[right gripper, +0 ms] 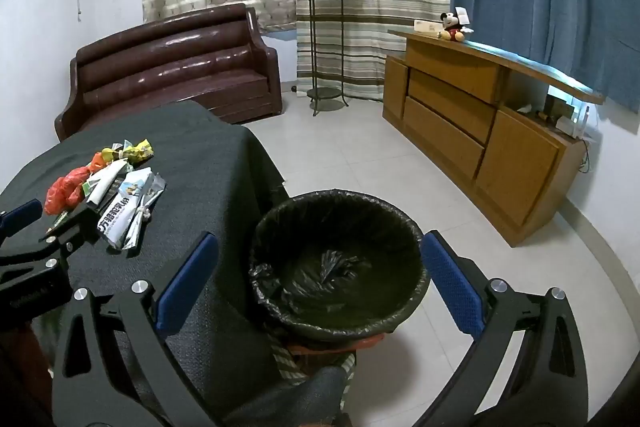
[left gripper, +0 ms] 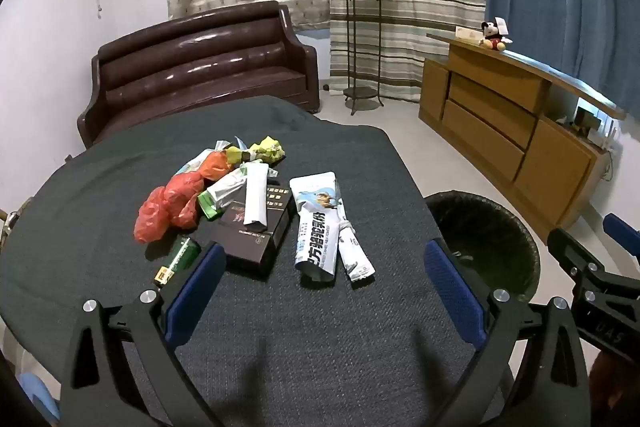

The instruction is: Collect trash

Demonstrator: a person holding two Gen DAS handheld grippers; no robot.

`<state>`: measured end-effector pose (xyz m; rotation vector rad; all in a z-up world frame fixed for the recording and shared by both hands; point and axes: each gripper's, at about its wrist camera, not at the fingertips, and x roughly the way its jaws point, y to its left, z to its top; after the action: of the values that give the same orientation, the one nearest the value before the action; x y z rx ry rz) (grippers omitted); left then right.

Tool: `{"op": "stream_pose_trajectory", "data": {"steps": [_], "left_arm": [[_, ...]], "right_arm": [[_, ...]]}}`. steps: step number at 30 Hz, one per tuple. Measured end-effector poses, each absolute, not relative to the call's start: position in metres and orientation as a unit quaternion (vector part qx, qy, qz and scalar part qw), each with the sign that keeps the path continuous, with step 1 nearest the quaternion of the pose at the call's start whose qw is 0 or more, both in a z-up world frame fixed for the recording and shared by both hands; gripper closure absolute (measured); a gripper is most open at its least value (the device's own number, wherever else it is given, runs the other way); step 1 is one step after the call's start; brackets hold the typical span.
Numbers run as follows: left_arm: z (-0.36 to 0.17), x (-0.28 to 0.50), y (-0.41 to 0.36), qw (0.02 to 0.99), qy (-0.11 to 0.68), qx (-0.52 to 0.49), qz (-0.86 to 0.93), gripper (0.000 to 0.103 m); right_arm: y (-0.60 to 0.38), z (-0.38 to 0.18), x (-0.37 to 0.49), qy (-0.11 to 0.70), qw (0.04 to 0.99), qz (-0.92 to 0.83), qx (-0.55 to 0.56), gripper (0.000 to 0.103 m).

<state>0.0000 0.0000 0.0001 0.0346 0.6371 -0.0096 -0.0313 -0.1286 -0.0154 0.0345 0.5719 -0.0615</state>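
Trash lies in a heap on the dark cloth table (left gripper: 120, 267): a red plastic bag (left gripper: 168, 207), a dark box (left gripper: 256, 231), a white-blue pouch (left gripper: 316, 223), a small sachet (left gripper: 354, 251), a green battery (left gripper: 180, 257) and yellow wrappers (left gripper: 268, 149). My left gripper (left gripper: 324, 291) is open and empty, just short of the heap. The bin with a black liner (right gripper: 340, 263) stands beside the table, right of it. My right gripper (right gripper: 320, 283) is open and empty, above the bin. The heap also shows in the right wrist view (right gripper: 116, 195).
A brown leather sofa (left gripper: 200, 67) stands behind the table. A wooden cabinet (right gripper: 480, 131) with a Mickey toy (right gripper: 452, 25) lines the right wall. A plant stand (right gripper: 324, 47) is by the curtains. Tiled floor (right gripper: 360, 155) lies between them.
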Motion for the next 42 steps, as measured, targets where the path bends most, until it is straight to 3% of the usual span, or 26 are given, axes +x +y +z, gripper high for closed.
{"op": "stream_pose_trajectory", "data": {"steps": [42], "left_arm": [[-0.0024,-0.0008,-0.0010,0.950,0.312,0.026,-0.001,0.006]], "right_arm": [[-0.1283,-0.0166,-0.0309,0.284,0.958,-0.032,0.014,0.004]]}}
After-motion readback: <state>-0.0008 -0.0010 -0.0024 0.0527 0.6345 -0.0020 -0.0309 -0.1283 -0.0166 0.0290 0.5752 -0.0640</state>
